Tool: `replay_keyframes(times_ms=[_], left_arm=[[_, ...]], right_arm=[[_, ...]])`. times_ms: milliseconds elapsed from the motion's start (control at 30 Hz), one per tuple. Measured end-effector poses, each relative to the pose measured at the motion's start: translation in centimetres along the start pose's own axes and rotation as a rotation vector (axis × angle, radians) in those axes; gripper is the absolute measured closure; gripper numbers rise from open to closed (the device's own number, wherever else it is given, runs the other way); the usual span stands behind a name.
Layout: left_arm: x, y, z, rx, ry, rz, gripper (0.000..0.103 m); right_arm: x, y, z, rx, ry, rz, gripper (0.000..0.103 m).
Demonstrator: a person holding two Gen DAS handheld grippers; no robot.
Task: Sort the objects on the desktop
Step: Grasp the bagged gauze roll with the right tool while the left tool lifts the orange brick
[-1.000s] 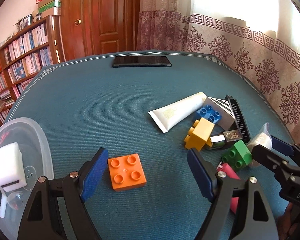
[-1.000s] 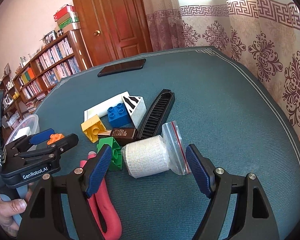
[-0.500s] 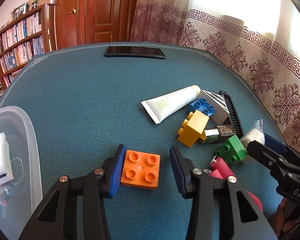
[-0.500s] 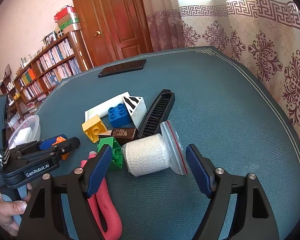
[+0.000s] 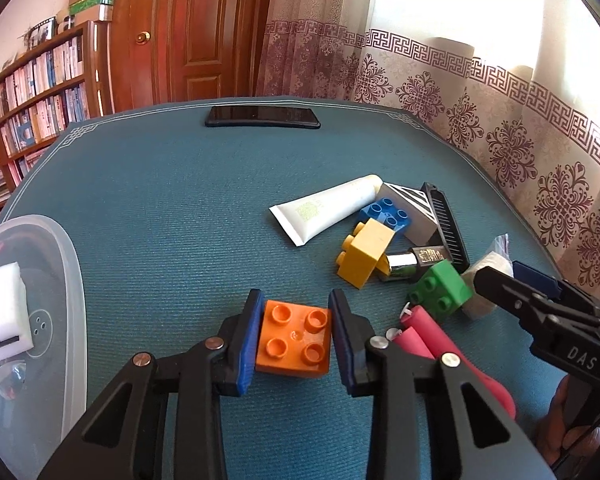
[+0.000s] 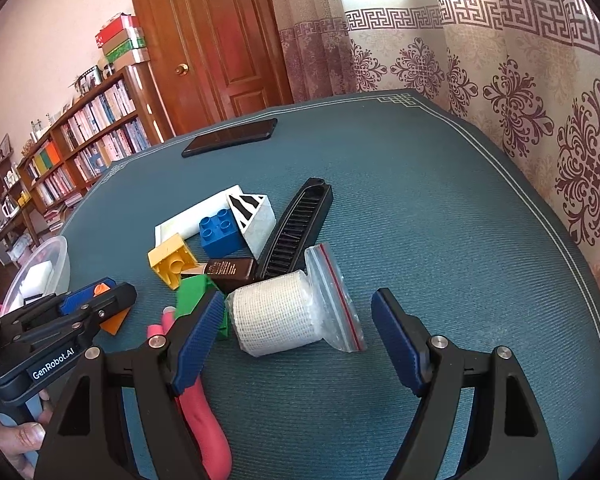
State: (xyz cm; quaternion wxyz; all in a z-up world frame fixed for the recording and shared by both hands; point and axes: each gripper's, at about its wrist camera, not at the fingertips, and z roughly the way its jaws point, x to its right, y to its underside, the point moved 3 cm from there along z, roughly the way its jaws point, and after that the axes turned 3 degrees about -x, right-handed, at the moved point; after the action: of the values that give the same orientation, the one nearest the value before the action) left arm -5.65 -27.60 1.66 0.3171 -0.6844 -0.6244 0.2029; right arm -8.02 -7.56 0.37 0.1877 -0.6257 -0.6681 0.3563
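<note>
Orange brick (image 5: 294,338), square, 4 round studs, hard glossy plastic: pinched between blue ribbed pads (image 5: 249,340) of left gripper (image 5: 294,342), resting on or just above woven teal tablecloth (image 5: 160,220). Likely risk: slick sides slipping or twisting out during lift toward clear plastic tub (image 5: 66,280) left of jaws. Right gripper (image 6: 298,342): jaws spread wide around soft white gauze roll (image 6: 274,318) in crinkly zip bag, not touching.

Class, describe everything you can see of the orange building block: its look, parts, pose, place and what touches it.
The orange building block is a square piece of glossy plastic with four round studs on top, facing up. It sits level between the blue pads of the left gripper, which press on its two opposite sides. Whether it rests on the teal tablecloth or is just lifted cannot be told. Nothing else touches it.
</note>
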Motion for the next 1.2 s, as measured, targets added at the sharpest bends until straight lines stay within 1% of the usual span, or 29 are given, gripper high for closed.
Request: replay_keyframes(times_ms=[100,200,233,267,367,600,800,933,1033,1200], left_arm=[[-0.1,0.0,0.0,-0.001,0.005,-0.006,0.066],[-0.1,0.1,-0.1,0.001,0.005,-0.011,0.066],[-0.2,0.1,-0.1,0.002,0.004,-0.011,0.066],[-0.1,0.1,-0.1,0.002,0.003,-0.011,0.066],[-0.1,0.1,-0.3,0.006,0.001,-0.010,0.066],[0.1,-0.1,-0.7,0.025,-0.003,-0.015,0.066],[0.3,-0.4,-1.9,0.064,-0.007,-0.016,0.066],[-0.1,-0.7,-3.5,0.105,-0.017,-0.036,0.066],[-1.2,-0.7,-4.9,0.135,-0.037,-0.072,0.066],[-3.4,-0.5,-7.2,0.155,-0.084,-0.112,0.066]], right_arm=[[-0.3,0.0,0.4,-0.015,0.013,-0.020,0.024],[-0.1,0.1,1.3,-0.062,0.013,-0.017,0.024],[0.0,0.2,1.5,-0.071,0.005,-0.009,0.029],[0.2,0.2,1.5,-0.072,0.004,-0.005,0.038],[-0.1,0.3,1.4,-0.066,0.007,-0.020,0.054],[-0.4,0.4,0.1,-0.002,0.050,-0.033,0.055],[-1.6,0.2,-1.7,0.099,0.082,-0.081,0.056],[-2.7,0.1,-3.1,0.174,0.102,-0.132,0.056],[-3.4,0.2,-3.7,0.193,0.095,-0.151,0.056],[-5.2,-0.2,-4.9,0.209,0.040,-0.164,0.056]])
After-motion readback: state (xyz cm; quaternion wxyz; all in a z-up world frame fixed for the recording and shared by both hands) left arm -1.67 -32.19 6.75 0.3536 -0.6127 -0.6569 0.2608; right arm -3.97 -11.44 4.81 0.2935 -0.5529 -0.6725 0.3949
